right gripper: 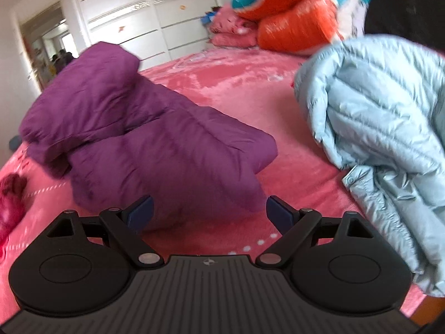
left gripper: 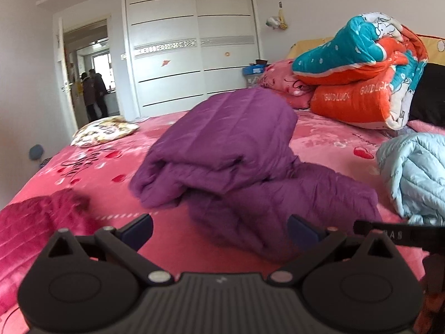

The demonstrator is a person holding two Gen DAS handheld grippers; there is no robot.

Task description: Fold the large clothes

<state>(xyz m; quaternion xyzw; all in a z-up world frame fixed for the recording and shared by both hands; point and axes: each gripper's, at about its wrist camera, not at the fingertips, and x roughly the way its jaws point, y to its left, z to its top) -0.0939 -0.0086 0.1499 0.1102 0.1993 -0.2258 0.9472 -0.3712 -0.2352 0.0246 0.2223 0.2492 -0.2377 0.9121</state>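
"GOODLUCK" is showing twice in pale capitals on the orange part of the rolled quilt (left gripper: 358,94) at the head of the bed, once at left, once further right and slanting up. A black strap (left gripper: 400,233) at the right edge of the left wrist view is carrying pale letters, partly readable, looking like "BAS"; the rest is cut off. Black cursive script is running across the pink bedspread (left gripper: 91,164) near the red hearts, too smeared to read. More script is sitting on the pink pillow (left gripper: 286,80), also unreadable. In the right wrist view, blur is wiping out all lettering.
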